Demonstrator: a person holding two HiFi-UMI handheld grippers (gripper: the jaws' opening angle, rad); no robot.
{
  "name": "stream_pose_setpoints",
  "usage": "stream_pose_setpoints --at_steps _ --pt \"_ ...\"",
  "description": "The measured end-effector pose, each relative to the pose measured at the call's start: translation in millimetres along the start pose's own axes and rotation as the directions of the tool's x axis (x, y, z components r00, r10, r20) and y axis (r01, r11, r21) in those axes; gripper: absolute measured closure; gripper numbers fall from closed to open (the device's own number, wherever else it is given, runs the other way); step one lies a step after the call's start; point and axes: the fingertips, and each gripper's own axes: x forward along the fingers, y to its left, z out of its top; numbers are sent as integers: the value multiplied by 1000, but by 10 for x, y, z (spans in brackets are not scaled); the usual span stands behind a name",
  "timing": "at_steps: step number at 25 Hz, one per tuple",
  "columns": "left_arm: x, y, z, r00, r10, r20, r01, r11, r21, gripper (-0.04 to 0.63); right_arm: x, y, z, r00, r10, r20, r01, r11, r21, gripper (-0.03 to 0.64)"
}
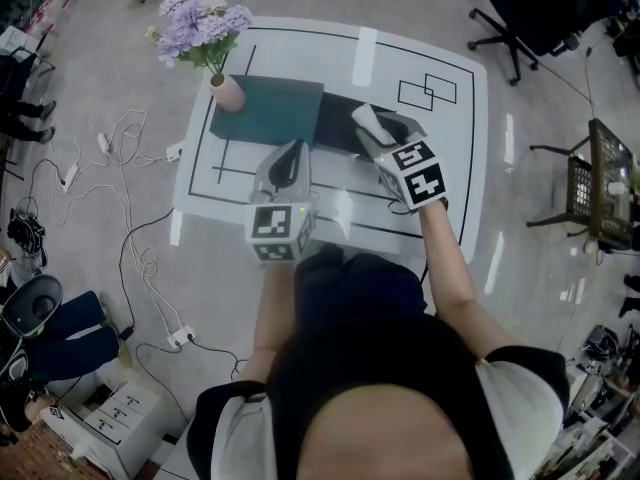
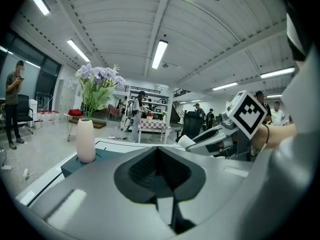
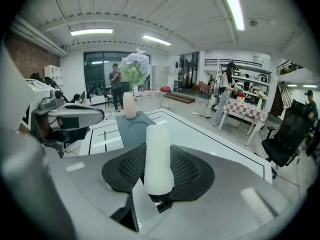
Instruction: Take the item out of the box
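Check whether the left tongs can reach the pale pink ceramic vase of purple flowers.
Probably yes: the left tongs are shut and empty, nothing stands between them and the vase, and the right tongs sit off to the other side.

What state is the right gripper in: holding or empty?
Holding: the right gripper has its jaws clamped on a white cylinder, which sticks up between them.
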Motion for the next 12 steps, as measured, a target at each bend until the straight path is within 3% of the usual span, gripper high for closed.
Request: stream_pose_setpoints --at_steps 7,12 --pt "-95 -122 58 1000 -10 22 10 1000 11 584 -339 30 72 992 -44 114 36 997 71 471" --pt "-174 -270 126 998 -33 45 33 999 6 584 -652 62 171 972 -63 229 32 990 138 471"
